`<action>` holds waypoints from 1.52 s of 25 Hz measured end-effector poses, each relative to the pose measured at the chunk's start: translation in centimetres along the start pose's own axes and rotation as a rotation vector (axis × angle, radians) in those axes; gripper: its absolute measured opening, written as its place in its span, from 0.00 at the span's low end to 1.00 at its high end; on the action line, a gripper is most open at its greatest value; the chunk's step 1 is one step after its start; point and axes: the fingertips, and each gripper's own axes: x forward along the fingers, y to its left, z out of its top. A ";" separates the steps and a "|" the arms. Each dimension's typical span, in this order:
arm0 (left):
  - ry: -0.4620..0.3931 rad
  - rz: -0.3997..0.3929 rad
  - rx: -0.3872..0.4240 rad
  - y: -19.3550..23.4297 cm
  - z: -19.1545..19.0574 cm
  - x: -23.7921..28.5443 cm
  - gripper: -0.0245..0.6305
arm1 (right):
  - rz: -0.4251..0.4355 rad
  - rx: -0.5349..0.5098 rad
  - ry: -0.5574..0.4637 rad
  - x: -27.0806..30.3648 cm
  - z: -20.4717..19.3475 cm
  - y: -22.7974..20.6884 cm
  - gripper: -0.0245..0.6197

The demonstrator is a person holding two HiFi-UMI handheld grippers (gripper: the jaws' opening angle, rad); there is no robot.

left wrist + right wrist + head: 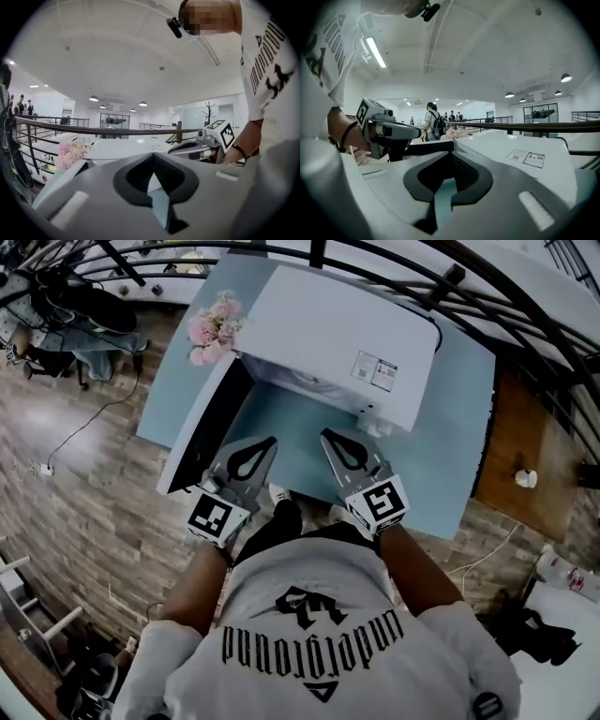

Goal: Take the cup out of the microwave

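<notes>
A light-blue worktop (pixel 441 437) is seen from above, set on a wood-plank floor (pixel 94 484) and edged at the far side by a dark railing (pixel 394 277). Most of its far half is taken up by a white microwave (pixel 347 324), whose door (pixel 211 423) is swung fully open to the left, its dark inner face turned towards the bare blue surface in front of the oven. The near edge of the picture is filled by the person's white printed T-shirt (pixel 319 615), from which both forearms are stretched forward. Two tools are held side by side above the worktop in front of the open oven, well apart from each other and both pointed at it. The left tool (pixel 267 444) is held just beside the door, the right tool (pixel 328 437) near the oven's front right corner. In each gripper view the jaw tips are seen pressed together, with only blue worktop showing through the gap behind them — nothing is gripped by either tool. A bunch of pink flowers (pixel 214 326) is placed at the microwave's left rear corner, and a small printed label (pixel 374 370) is stuck on its top. The cup cannot be made out in any view; only a pale strip of the oven cavity is shown.
</notes>
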 end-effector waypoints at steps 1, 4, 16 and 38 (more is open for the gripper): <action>0.008 -0.018 -0.001 0.5 -0.5 0.2 0.11 | -0.013 -0.003 0.009 0.6 -0.8 0.0 0.04; 0.017 -0.057 -0.012 1.8 -2.0 0.9 0.11 | -0.054 -0.004 0.029 2.2 -2.7 -0.4 0.04; 0.020 -0.052 -0.025 6.6 -6.6 4.9 0.11 | -0.098 -0.037 0.072 8.5 -8.9 -3.2 0.12; 0.026 -0.048 -0.023 11.1 -12.6 10.6 0.11 | -0.248 0.008 0.019 17.8 -15.8 -10.8 0.23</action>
